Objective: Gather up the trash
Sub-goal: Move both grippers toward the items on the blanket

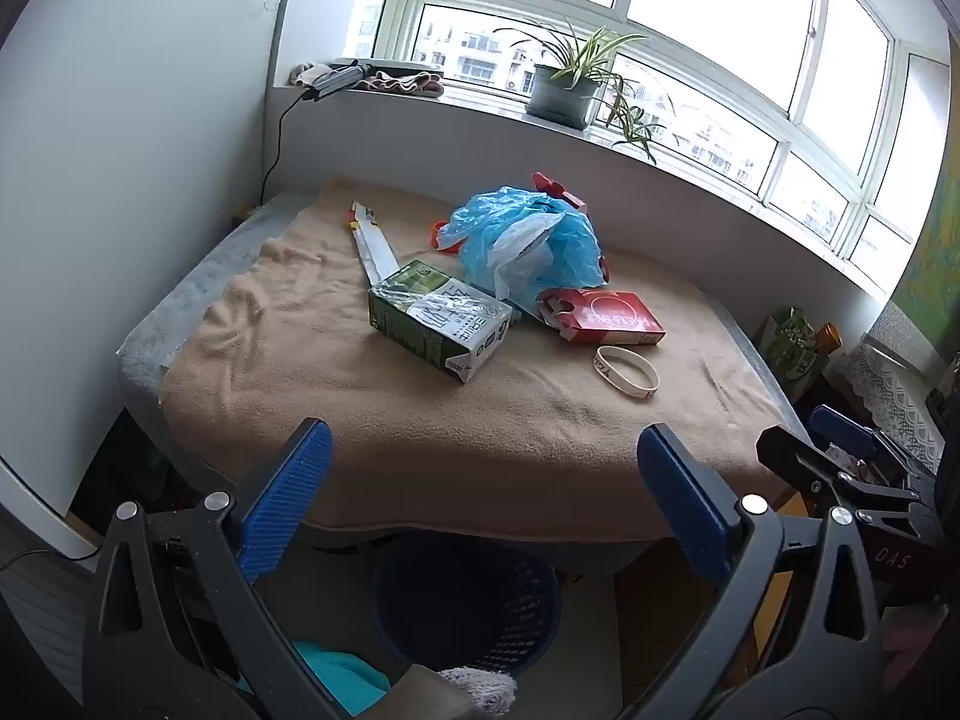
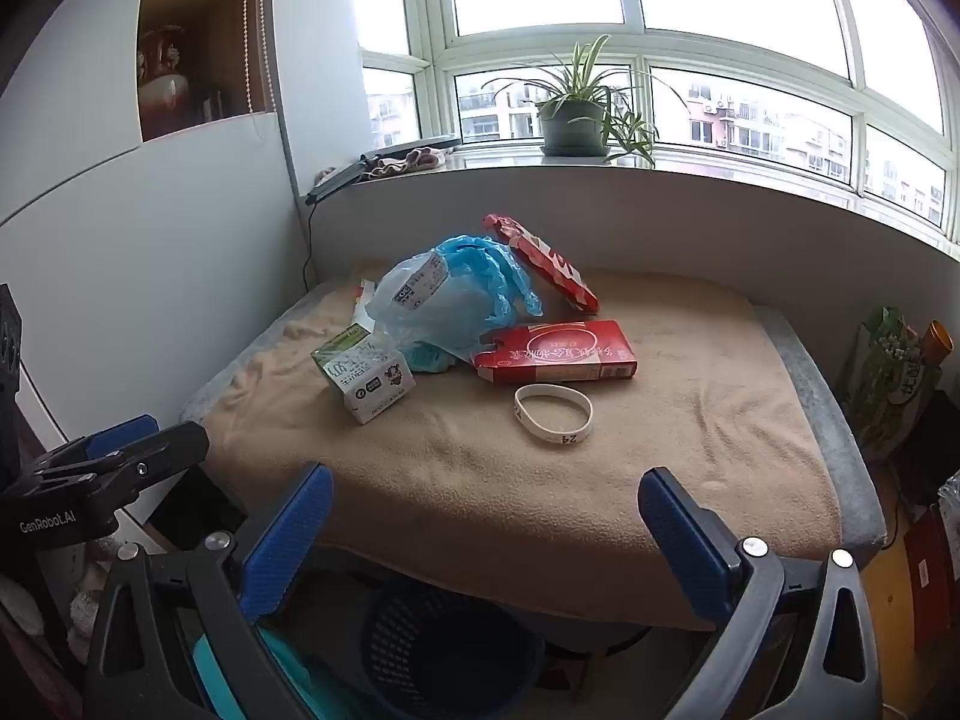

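On the tan blanket [image 1: 420, 420] [image 2: 690, 420] lie a green and white milk carton [image 1: 438, 315] [image 2: 363, 375], a blue plastic bag [image 1: 528, 240] [image 2: 456, 294], a flat red box [image 1: 606, 315] [image 2: 555, 351], a second red box [image 2: 540, 261] leaning behind the bag, a flattened carton strip [image 1: 372, 240] and a white wristband [image 1: 627, 372] [image 2: 553, 411]. A dark blue mesh basket [image 1: 468, 600] [image 2: 444, 654] stands on the floor below the near edge. My left gripper [image 1: 486, 498] and right gripper [image 2: 486, 534] are both open and empty, held in front of the near edge.
A potted plant [image 1: 567, 90] [image 2: 576, 120] and some cloth [image 1: 390, 81] sit on the windowsill. A white cabinet [image 1: 120, 180] stands at the left. Bags and a bottle [image 2: 894, 372] stand on the floor at the right. An orange piece [image 1: 444, 234] lies behind the bag.
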`<state>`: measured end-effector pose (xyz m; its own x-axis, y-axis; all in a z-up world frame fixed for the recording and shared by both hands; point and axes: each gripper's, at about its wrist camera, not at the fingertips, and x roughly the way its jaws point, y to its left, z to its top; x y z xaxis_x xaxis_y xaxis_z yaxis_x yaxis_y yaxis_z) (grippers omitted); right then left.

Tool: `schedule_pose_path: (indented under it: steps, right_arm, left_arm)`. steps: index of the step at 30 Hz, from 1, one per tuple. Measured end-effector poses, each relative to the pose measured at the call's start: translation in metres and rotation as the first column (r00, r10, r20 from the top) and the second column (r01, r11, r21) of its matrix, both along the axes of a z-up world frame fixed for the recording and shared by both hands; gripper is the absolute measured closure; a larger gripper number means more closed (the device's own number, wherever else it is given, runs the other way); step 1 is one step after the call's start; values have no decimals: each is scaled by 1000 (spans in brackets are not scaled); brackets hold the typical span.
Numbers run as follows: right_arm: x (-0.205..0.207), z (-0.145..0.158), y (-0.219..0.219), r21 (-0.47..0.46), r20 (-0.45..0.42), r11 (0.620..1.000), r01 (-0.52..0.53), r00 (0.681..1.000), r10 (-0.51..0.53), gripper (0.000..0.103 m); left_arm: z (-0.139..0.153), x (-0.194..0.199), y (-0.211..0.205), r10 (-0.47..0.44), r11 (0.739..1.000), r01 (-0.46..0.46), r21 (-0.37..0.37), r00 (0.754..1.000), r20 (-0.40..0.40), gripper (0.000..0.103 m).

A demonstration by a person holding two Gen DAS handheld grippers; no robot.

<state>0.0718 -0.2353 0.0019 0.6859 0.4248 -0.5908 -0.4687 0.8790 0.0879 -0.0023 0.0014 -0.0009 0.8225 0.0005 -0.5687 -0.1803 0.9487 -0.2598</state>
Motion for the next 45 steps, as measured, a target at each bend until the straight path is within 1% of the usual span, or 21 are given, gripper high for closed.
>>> schedule_pose_path:
  steps: [3, 4, 6, 7, 9, 10, 11, 13, 19, 38, 45]
  right_arm:
    - [0, 0, -1, -6, -9, 1000, 3, 1000, -3, 0]
    - [0, 0, 0, -9, -8, 1000, 8, 1000, -8, 0]
    - [3, -2, 0, -13, -9, 1000, 17, 1000, -17, 0]
    - [3, -2, 0, -13, -9, 1000, 19, 1000, -19, 0]
    - [6, 3, -5, -6, -6, 999, 35, 999, -35, 0]
    - [6, 4, 0, -7, -5, 999, 42, 999, -42, 0]
    - [4, 5, -5, 8, -6, 999, 46, 999, -46, 0]
    - [7, 4, -8, 26, -12, 998, 50, 999, -50, 0]
    - [9, 4, -7, 33, -17, 998, 53, 999, -52, 0]
    - [17, -2, -1, 22, -37, 999, 47, 998, -46, 0]
    - [17, -6, 2, 20, -49, 999, 41, 998, -40, 0]
  left_arm:
    - [-3, 2, -2, 3, 1000, -3, 2, 1000, -26, 0]
    - [-3, 2, 0, 2, 1000, -3, -11, 1000, -28, 0]
    - [-6, 6, 3, 4, 1000, -4, -13, 999, -44, 0]
    - [-4, 7, 0, 3, 1000, -3, -6, 999, -49, 0]
    - [-8, 6, -2, -1, 1000, 1, -3, 999, -41, 0]
    - [-10, 6, -2, -2, 1000, 2, -7, 999, -42, 0]
    - [-11, 6, -2, -3, 1000, 3, -6, 999, -42, 0]
    - [-12, 7, -3, -3, 1000, 3, -5, 999, -45, 0]
    - [-13, 7, -1, 5, 1000, -5, -10, 999, -43, 0]
    - [-17, 10, 2, 10, 999, -11, -30, 998, -56, 0]
    - [-20, 11, 6, 26, 999, -28, -36, 998, -57, 0]
